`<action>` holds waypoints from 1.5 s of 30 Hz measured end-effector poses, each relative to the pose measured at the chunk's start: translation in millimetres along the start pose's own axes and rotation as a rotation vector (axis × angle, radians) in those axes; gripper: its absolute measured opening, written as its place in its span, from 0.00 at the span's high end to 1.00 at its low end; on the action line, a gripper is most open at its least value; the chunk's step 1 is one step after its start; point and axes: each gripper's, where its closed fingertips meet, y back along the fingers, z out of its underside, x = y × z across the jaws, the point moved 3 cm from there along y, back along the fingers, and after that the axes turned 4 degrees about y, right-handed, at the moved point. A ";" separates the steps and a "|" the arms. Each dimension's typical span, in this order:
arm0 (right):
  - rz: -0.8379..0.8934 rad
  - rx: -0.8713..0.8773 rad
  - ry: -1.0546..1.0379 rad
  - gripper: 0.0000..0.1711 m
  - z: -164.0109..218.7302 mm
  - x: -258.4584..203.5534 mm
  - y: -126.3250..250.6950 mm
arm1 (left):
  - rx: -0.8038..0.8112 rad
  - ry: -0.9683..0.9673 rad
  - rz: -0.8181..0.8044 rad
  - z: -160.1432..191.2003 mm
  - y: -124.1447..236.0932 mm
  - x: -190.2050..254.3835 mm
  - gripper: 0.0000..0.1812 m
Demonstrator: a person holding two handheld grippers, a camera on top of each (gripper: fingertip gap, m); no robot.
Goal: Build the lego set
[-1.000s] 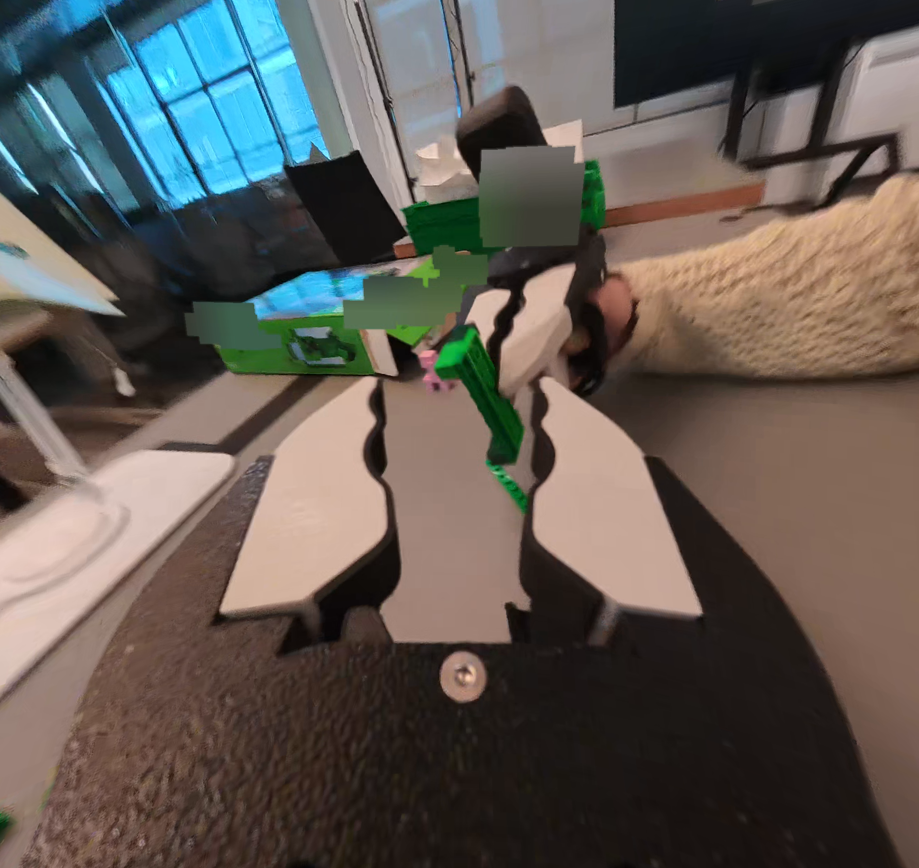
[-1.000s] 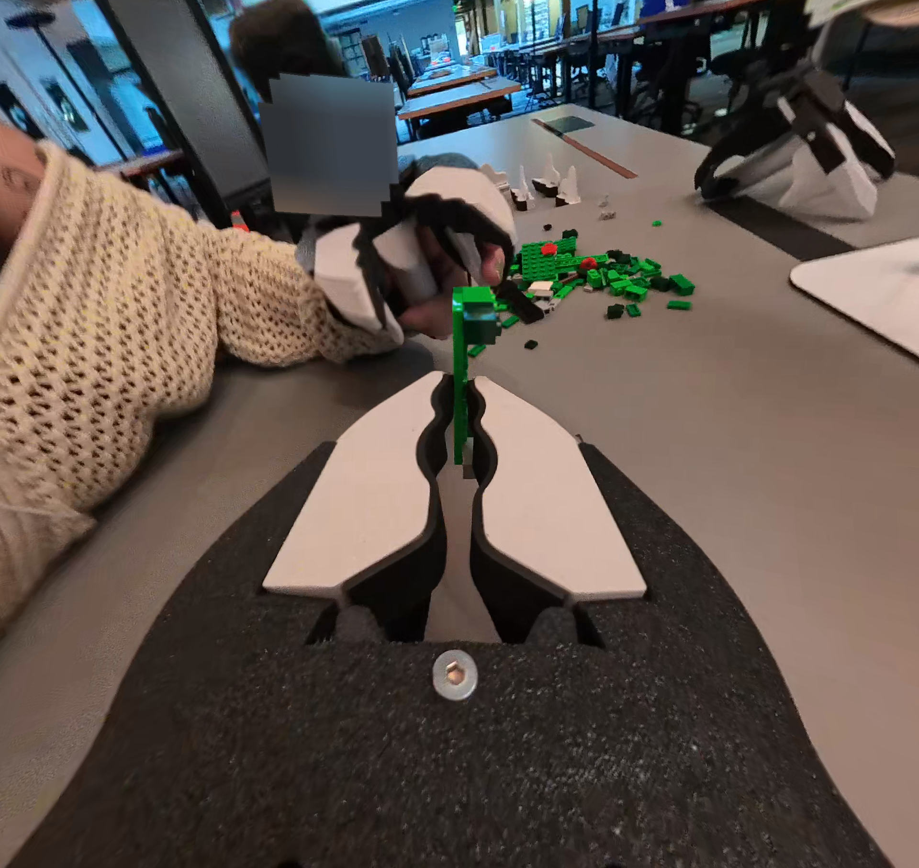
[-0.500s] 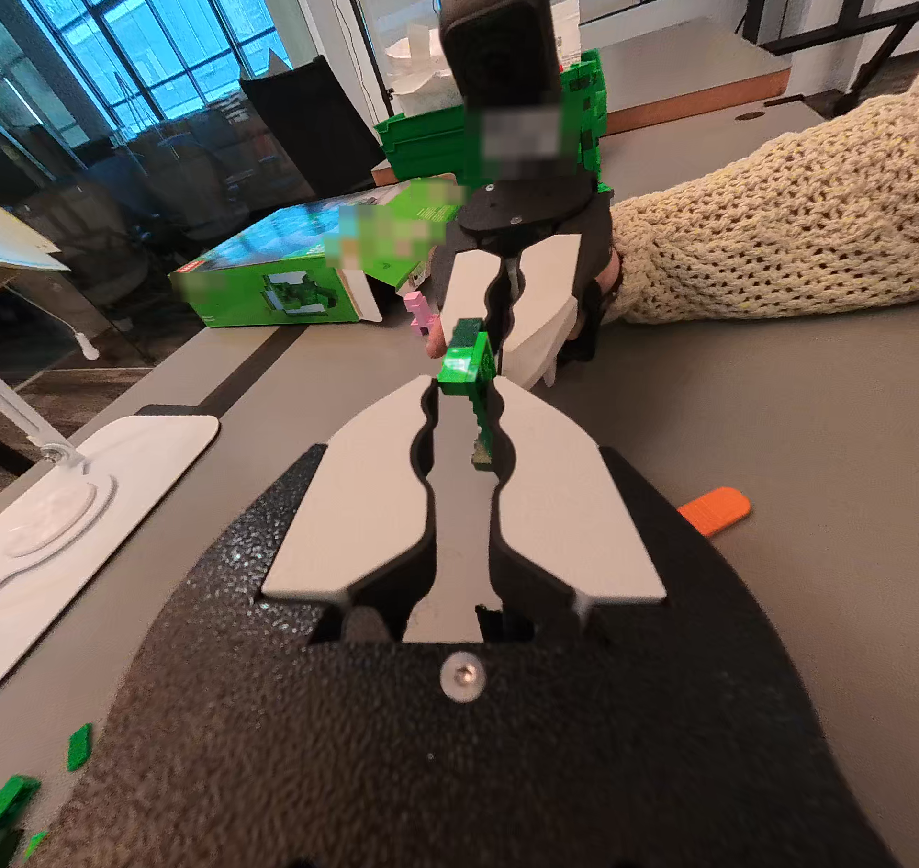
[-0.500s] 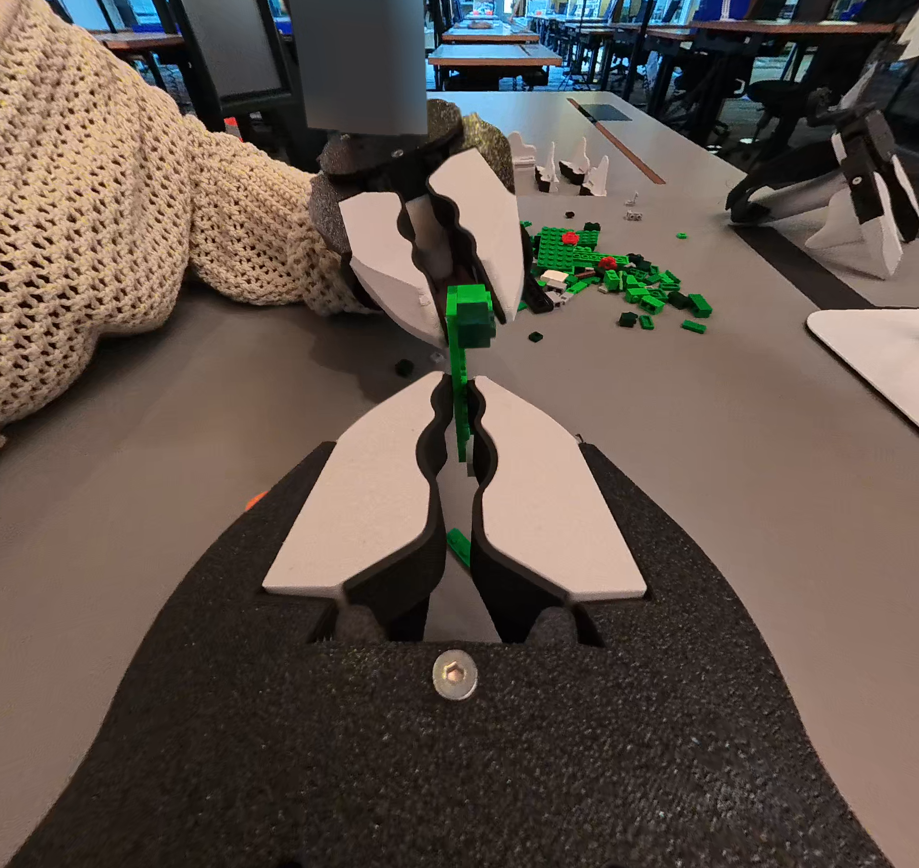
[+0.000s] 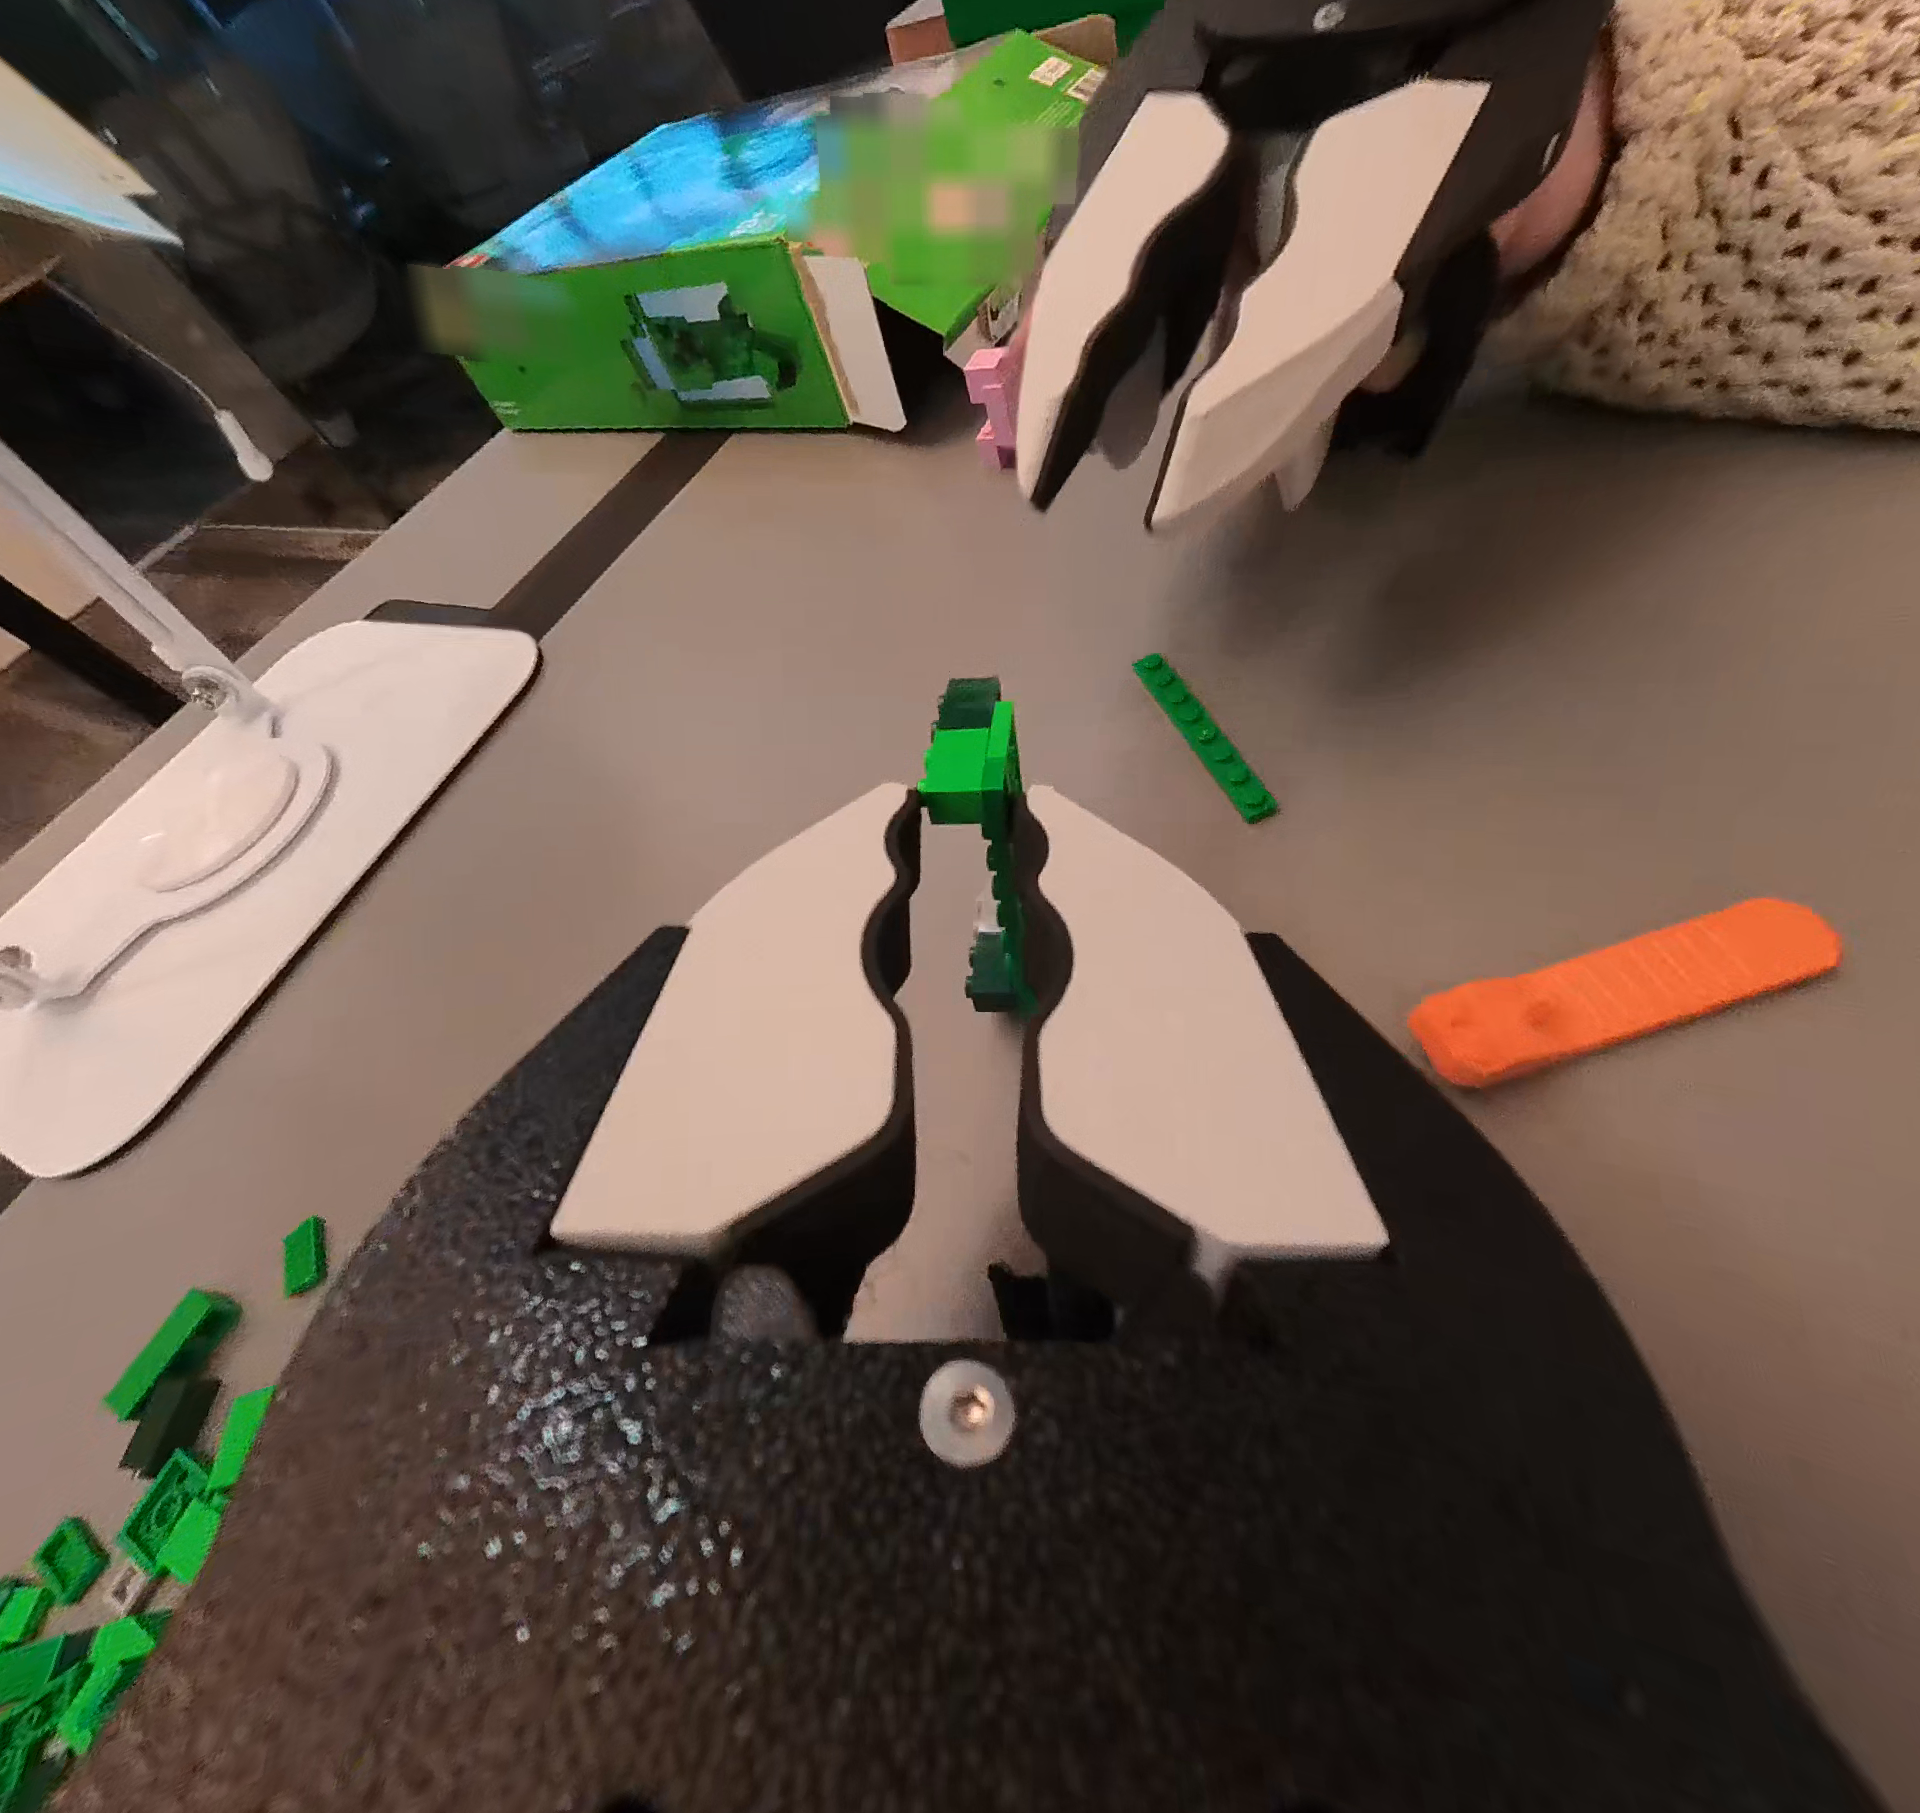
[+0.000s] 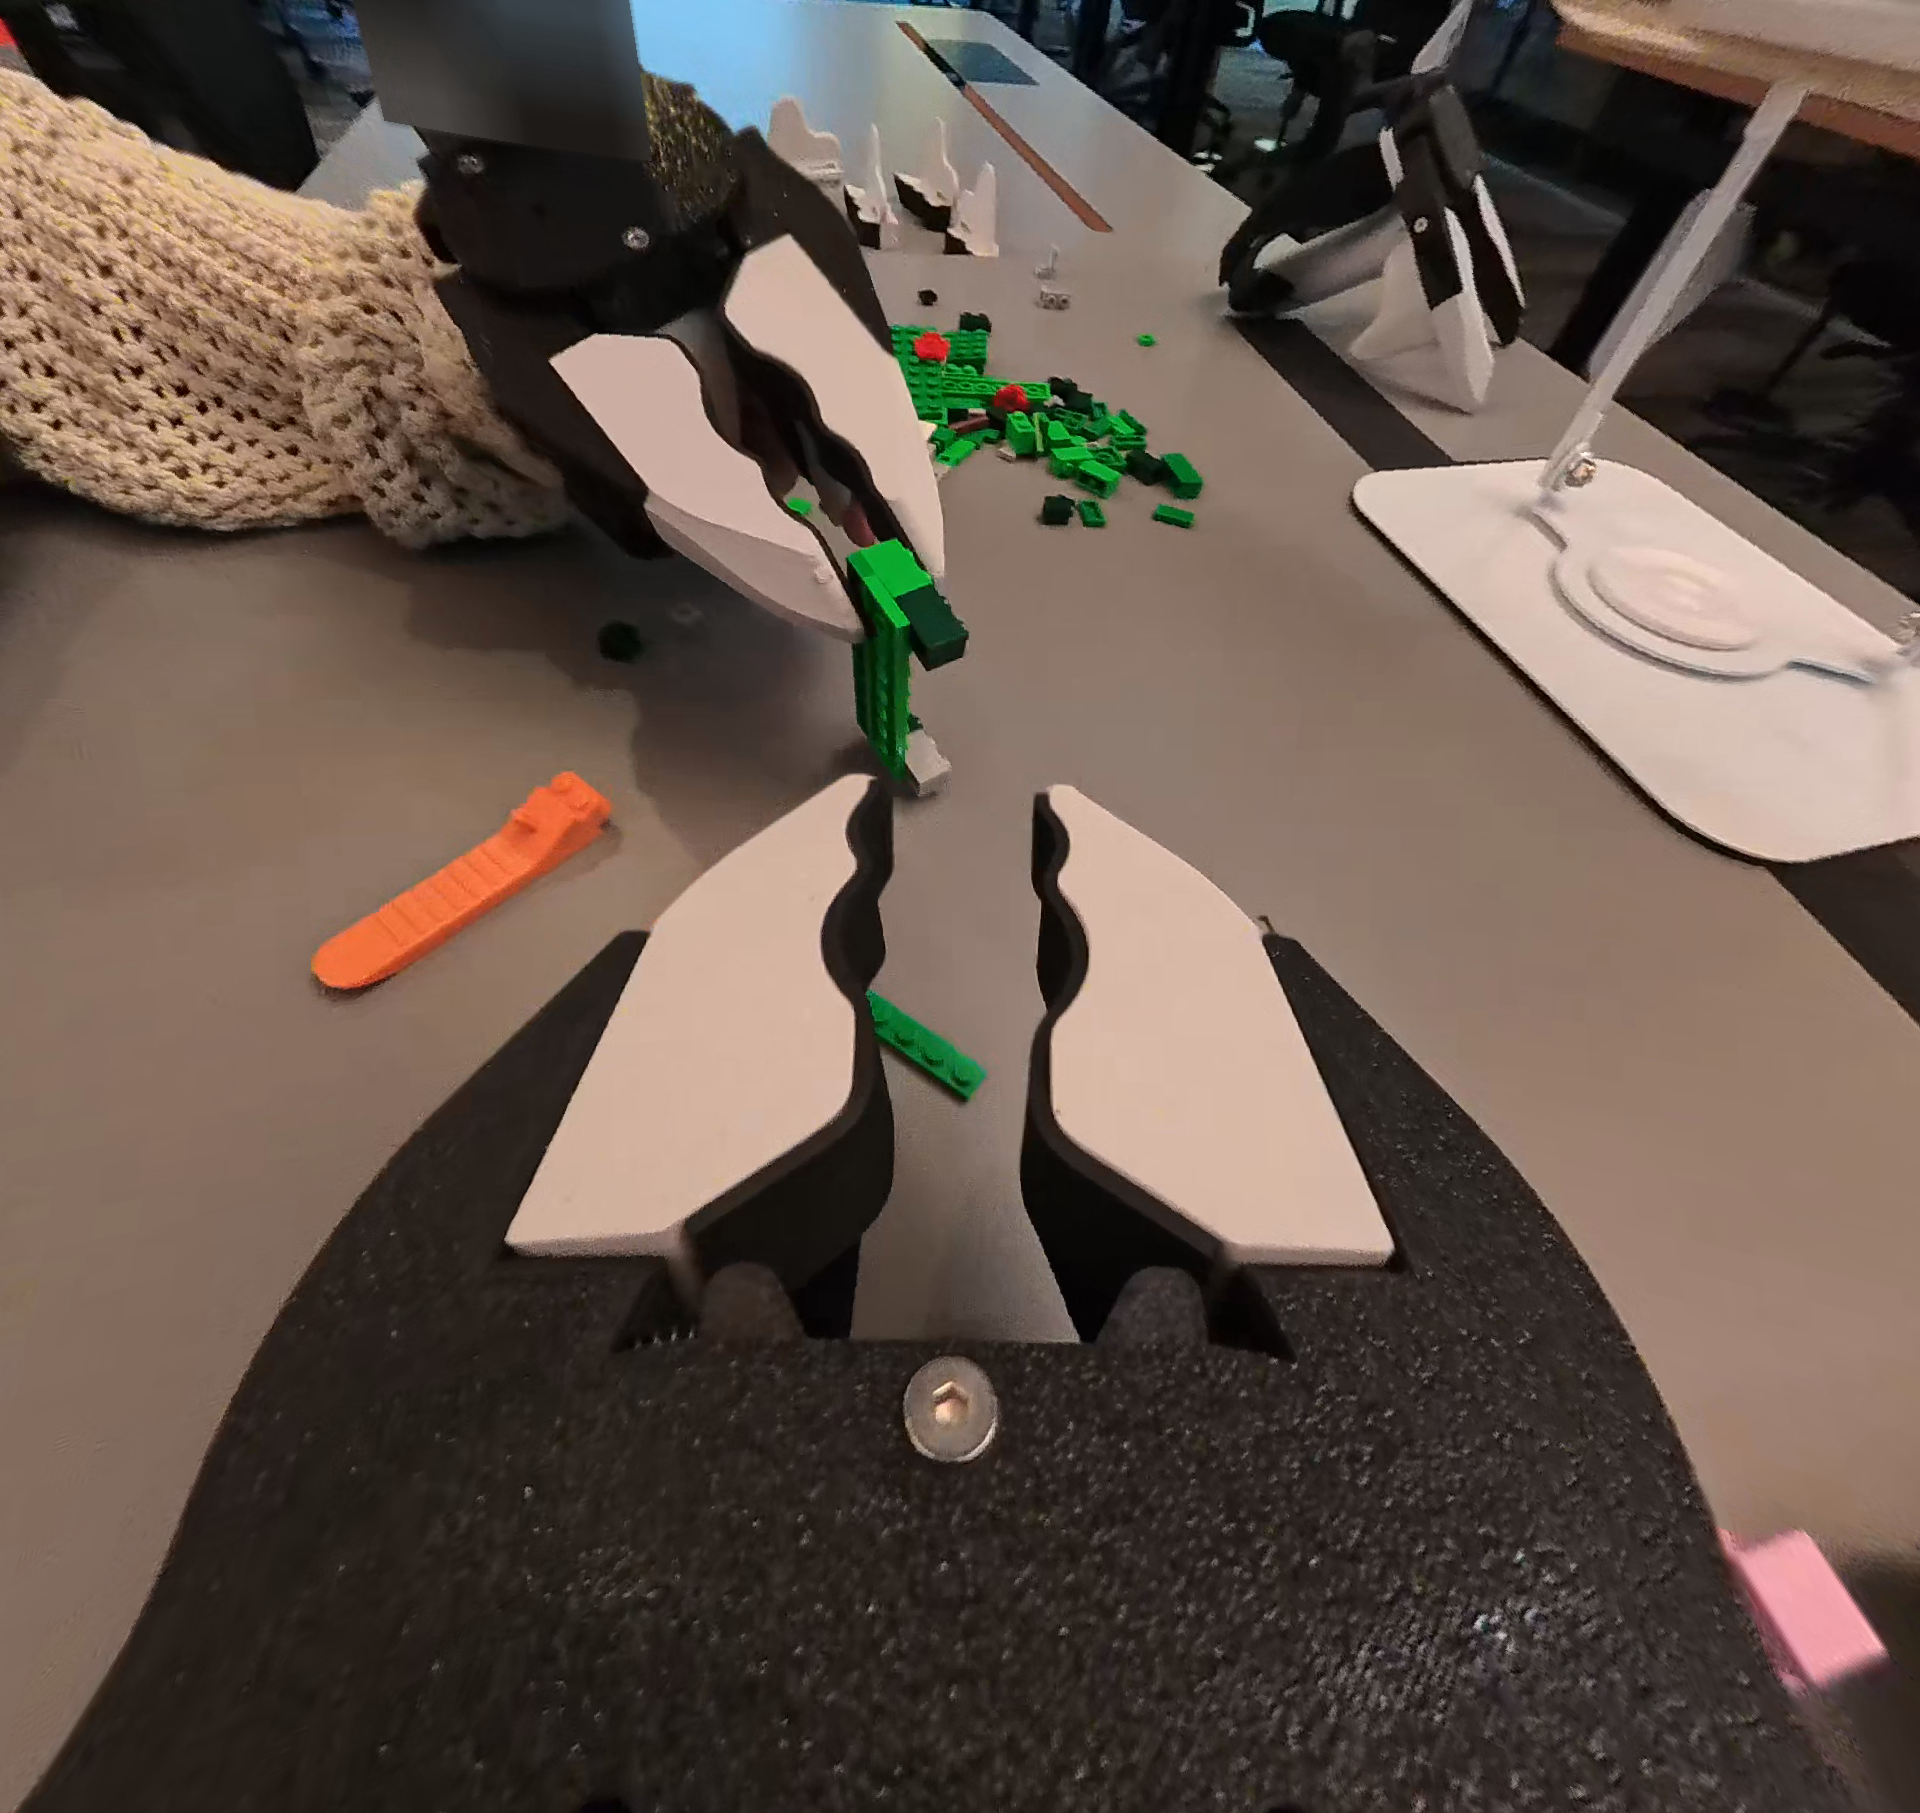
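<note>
right wrist view: slim green lego strip point(image 6: 891, 662)

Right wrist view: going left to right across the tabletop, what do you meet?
Flat orange plastic brick separator → upright green lego assembly pinched by the left gripper → loose pile of small green lego pieces → black-and-white spare gripper → white flat stand base.

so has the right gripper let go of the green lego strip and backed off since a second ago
Yes. The right gripper is open and has pulled back toward the camera; the green lego strip, past its fingers, is held by the left gripper above the grey table.
</note>
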 end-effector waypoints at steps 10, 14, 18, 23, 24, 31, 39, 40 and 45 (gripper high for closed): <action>-0.012 -0.032 -0.015 0.87 4.9 2.4 4.8 | -0.020 0.070 0.025 12.7 6.7 -7.4 0.90; -0.022 -0.038 -0.024 0.87 6.8 2.1 3.7 | -0.039 0.086 0.038 15.0 5.8 -7.3 0.85; -0.028 -0.046 -0.031 0.87 9.5 1.9 3.3 | -0.037 0.085 0.032 14.8 4.9 -7.8 0.85; -0.030 -0.075 -0.013 0.87 15.0 2.6 8.1 | -0.035 0.113 0.034 15.6 8.5 -11.8 0.83; -0.033 -0.081 -0.012 0.87 16.5 2.9 9.6 | -0.030 0.117 0.036 15.2 9.0 -12.1 0.83; -0.123 -0.173 0.019 0.85 33.3 -6.7 15.5 | -0.040 0.113 0.020 15.8 12.4 -12.9 0.72; -0.306 -0.447 0.214 0.82 48.4 -4.2 10.5 | 0.140 0.000 -0.086 -8.1 52.1 -9.8 0.69; -0.344 -0.500 0.256 0.82 48.9 -2.8 8.1 | 0.149 -0.020 -0.088 -10.5 52.6 -8.7 0.70; -0.496 -0.655 0.397 0.84 44.3 -0.3 -7.9 | 0.197 -0.054 -0.016 -20.0 55.7 4.1 0.70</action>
